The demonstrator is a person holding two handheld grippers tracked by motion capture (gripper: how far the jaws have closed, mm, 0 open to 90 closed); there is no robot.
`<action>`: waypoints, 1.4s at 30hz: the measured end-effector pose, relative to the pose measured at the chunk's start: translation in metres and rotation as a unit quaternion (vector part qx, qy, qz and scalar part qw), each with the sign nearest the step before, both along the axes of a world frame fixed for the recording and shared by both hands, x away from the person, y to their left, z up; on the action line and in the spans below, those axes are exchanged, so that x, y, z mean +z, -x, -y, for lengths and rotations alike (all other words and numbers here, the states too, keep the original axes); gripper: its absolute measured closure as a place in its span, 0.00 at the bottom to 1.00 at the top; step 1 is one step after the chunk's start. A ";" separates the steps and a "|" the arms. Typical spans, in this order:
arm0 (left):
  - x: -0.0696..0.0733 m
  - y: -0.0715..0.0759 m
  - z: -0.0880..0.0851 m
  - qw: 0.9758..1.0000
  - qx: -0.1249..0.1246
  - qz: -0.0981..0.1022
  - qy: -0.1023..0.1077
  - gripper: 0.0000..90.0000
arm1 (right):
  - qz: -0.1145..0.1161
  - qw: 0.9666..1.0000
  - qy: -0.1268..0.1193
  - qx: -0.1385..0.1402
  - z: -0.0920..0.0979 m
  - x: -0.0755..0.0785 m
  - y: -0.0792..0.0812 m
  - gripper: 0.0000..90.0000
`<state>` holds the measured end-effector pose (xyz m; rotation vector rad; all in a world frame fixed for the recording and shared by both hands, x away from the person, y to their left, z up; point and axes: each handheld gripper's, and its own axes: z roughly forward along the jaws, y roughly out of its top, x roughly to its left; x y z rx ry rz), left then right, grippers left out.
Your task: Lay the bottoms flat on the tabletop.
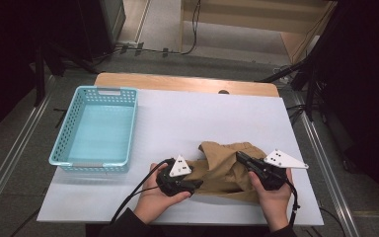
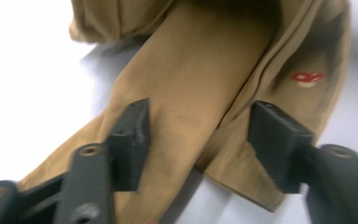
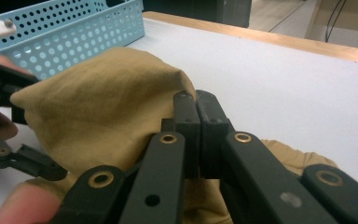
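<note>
Light blue perforated basket [image 1: 96,129] sat at the table's [image 1: 217,113] left side, nothing inside it, well apart from the cloth. Tan garment [image 1: 227,168] lay crumpled on the white table top, near the front edge, right of centre, between the two hand-held grippers.

Left gripper [image 1: 190,186], held in the left hand [image 1: 155,197], sat at the garment's left edge, pointing right onto the fabric. In the left gripper view its jaws stood apart over a flat fold of the cloth [image 2: 205,93], pads not pressing on it; released, nothing gripped. Cloth looked soft, brushed, mustard-tan, folded in long pleats, with a small red mark [image 2: 306,77] near one edge.

Right gripper [image 1: 242,158], in the right hand [image 1: 271,197], reached in from the garment's right side. In the right gripper view [image 3: 196,109] its jaws were clenched together on a raised peak of the tan fabric [image 3: 98,107], pinching it up off the table. Basket wall [image 3: 74,32] visible behind.
</note>
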<state>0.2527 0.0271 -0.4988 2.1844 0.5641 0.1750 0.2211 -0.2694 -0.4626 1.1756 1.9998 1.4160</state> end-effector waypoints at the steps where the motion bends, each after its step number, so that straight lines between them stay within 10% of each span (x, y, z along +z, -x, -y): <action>1: 0.000 0.000 0.000 1.000 0.000 0.000 0.000 0.61 | 0.000 1.000 0.000 0.000 0.000 0.000 0.000 0.96; 2: 0.000 0.001 0.000 1.000 -0.006 0.000 0.002 0.61 | 0.001 1.000 -0.002 0.000 0.000 0.001 -0.001 0.96; 4: 0.004 0.002 -0.003 1.000 -0.021 -0.011 0.017 0.95 | 0.003 1.000 0.000 0.005 0.001 0.005 -0.004 0.96; 14: 0.025 0.022 -0.007 0.996 -0.068 -0.007 0.064 1.00 | 0.005 1.000 0.007 0.004 -0.007 0.008 -0.016 0.96; 16: 0.025 0.024 -0.005 0.997 -0.062 0.007 0.046 1.00 | 0.003 1.000 0.013 0.004 -0.010 0.006 -0.019 0.96; 19: 0.017 0.021 -0.003 0.999 -0.011 0.041 0.009 0.75 | 0.002 1.000 0.014 -0.002 -0.007 0.004 -0.020 0.96; 23: 0.000 0.008 -0.004 1.000 0.018 0.023 -0.005 0.41 | 0.001 1.000 0.004 -0.018 0.005 0.004 -0.022 0.96; 26: -0.007 0.003 -0.003 0.998 0.048 0.034 -0.014 0.38 | -0.001 1.000 0.003 -0.019 0.007 0.003 -0.023 0.96; 42: -0.013 -0.007 -0.002 0.998 0.046 -0.006 -0.041 0.99 | -0.003 1.000 0.008 -0.019 0.004 0.000 -0.025 0.96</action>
